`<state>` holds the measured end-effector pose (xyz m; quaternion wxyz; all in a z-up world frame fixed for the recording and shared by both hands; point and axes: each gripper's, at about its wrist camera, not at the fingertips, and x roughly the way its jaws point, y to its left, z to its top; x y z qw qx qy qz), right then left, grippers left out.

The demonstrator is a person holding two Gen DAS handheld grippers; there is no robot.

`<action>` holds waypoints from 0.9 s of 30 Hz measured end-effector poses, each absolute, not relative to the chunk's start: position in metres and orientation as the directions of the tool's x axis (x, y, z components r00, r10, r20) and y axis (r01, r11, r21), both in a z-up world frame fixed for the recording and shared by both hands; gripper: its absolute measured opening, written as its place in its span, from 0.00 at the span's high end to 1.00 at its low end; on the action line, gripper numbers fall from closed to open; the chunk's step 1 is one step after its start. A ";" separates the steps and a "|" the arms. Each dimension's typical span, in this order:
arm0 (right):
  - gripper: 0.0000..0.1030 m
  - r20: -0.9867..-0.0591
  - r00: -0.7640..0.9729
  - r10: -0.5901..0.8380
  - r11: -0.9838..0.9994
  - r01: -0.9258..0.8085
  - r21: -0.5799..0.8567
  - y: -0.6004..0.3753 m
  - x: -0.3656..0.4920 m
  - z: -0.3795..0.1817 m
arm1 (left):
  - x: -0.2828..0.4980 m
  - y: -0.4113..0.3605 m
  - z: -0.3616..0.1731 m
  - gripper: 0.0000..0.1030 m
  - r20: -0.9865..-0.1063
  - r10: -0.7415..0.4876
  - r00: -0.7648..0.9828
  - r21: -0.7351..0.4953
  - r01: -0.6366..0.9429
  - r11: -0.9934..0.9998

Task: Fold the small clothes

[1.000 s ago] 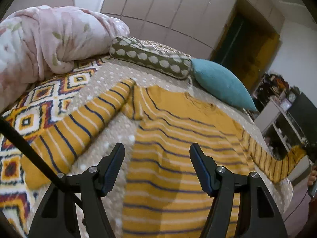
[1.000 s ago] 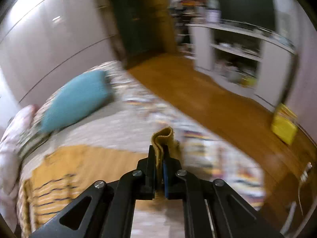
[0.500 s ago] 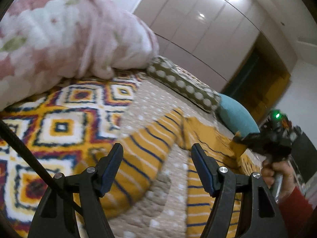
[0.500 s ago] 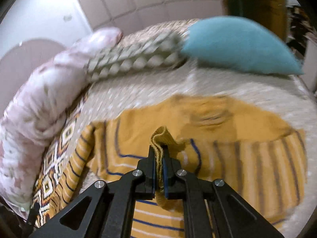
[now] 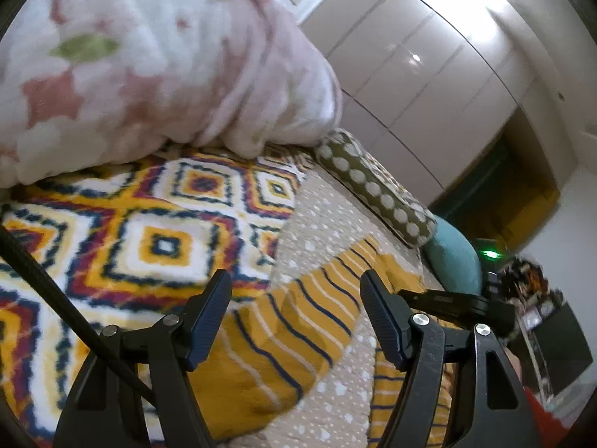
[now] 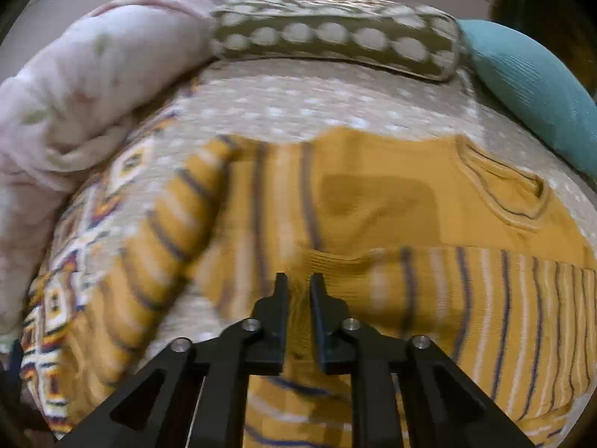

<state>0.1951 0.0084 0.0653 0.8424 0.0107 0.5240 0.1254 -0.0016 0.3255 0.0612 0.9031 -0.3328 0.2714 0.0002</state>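
Observation:
A mustard sweater (image 6: 373,194) with navy and white stripes lies flat on the bed, front up. Its right sleeve (image 6: 485,298) is folded across the chest, and the cuff rests just beyond my right gripper (image 6: 298,280). That gripper points steeply down, and its jaws are opening to a narrow gap with only flat knit showing under it. In the left wrist view my left gripper (image 5: 294,283) hangs open over the spread left sleeve (image 5: 283,339), clear of the cloth. The right gripper (image 5: 447,302) shows there too, off to the right.
A pink floral duvet (image 5: 149,56) is heaped at the left. An olive dotted bolster (image 6: 335,41) and a teal pillow (image 6: 533,86) line the far side. A bright diamond-patterned blanket (image 5: 149,231) lies under the left sleeve. White wardrobe doors (image 5: 429,74) stand behind.
My right gripper carried the sleeve cuff over the sweater's chest, sank, and parted its jaws, so the cuff now lies flat. My left gripper swung left over the other sleeve.

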 end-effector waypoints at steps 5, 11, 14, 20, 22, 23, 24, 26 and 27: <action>0.63 -0.836 0.480 0.265 0.947 -0.294 0.132 0.029 0.167 0.099 | -0.013 0.360 0.056 0.32 -0.497 -0.093 0.863 -0.632 -0.287 0.720; 0.60 -0.850 0.399 0.343 0.851 -0.514 0.103 0.078 0.104 0.103 | -0.029 0.393 0.057 0.32 -0.562 0.116 0.819 -0.542 -0.471 0.696; 0.53 -0.863 0.290 0.414 0.751 -0.644 0.144 0.111 0.065 0.095 | -0.040 0.410 0.054 0.32 -0.567 0.158 0.809 -0.544 -0.511 0.665; 0.48 -0.861 0.344 0.374 0.572 -0.817 -0.078 0.163 -0.008 0.079 | -0.057 0.434 0.049 0.32 -0.576 0.179 0.797 -0.565 -0.547 0.617; 0.48 -0.858 0.375 0.350 0.509 -0.845 -0.161 0.176 -0.025 0.071 | -0.058 0.437 0.048 0.32 -0.579 0.177 0.796 -0.571 -0.551 0.608; 0.48 -0.858 0.382 0.344 0.484 -0.855 -0.187 0.183 -0.030 0.066 | -0.059 0.437 0.048 0.32 -0.581 0.176 0.795 -0.572 -0.552 0.606; 0.48 -0.860 0.381 0.341 0.470 -0.861 -0.195 0.188 -0.030 0.062 | -0.058 0.437 0.047 0.32 -0.583 0.175 0.793 -0.572 -0.554 0.605; 0.48 -0.866 0.376 0.329 0.449 -0.869 -0.207 0.200 -0.032 0.051 | -0.056 0.435 0.047 0.32 -0.587 0.177 0.790 -0.568 -0.558 0.605; 0.48 -0.862 0.393 0.319 0.445 -0.865 -0.230 0.206 -0.031 0.044 | -0.055 0.435 0.047 0.32 -0.587 0.177 0.790 -0.567 -0.558 0.606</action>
